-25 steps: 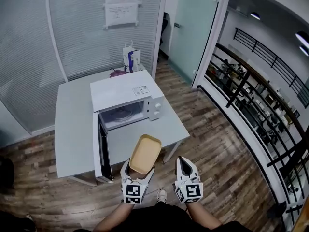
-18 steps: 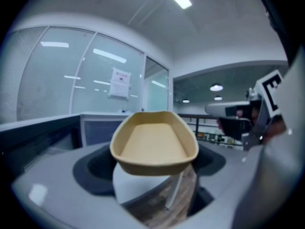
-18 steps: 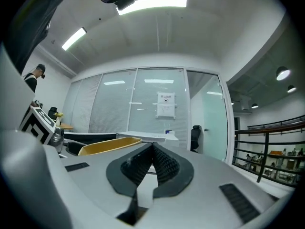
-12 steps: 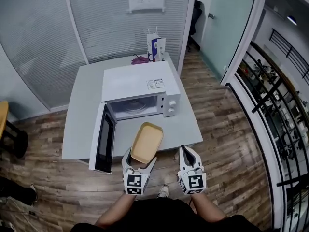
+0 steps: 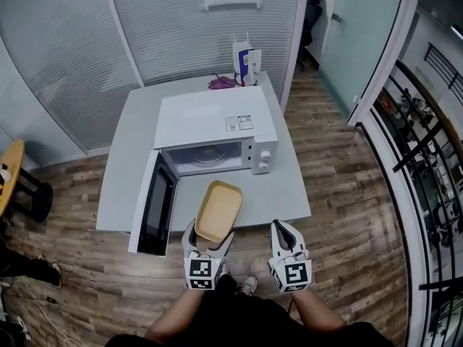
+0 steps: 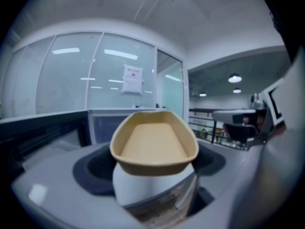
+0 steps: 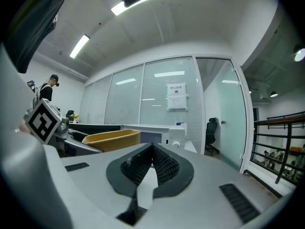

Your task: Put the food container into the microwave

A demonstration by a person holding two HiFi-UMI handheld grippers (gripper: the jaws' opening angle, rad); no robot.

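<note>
Head view: our left tool (image 5: 210, 236) holds the food container (image 5: 218, 210) over the tabletop's (image 5: 130, 143) front edge, before the open microwave (image 5: 215, 125); left gripper view: the container covers the jaw tips; right gripper view: our right tool (image 7: 151, 151) is closed, empty.

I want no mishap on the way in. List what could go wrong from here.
The left hand-held gripper holds the tan food container by its near end only, so it may tilt or slip. The open microwave door juts past the table edge beside the path; the gripper could knock it. The right hand-held gripper is shut and empty, giving no support.
</note>
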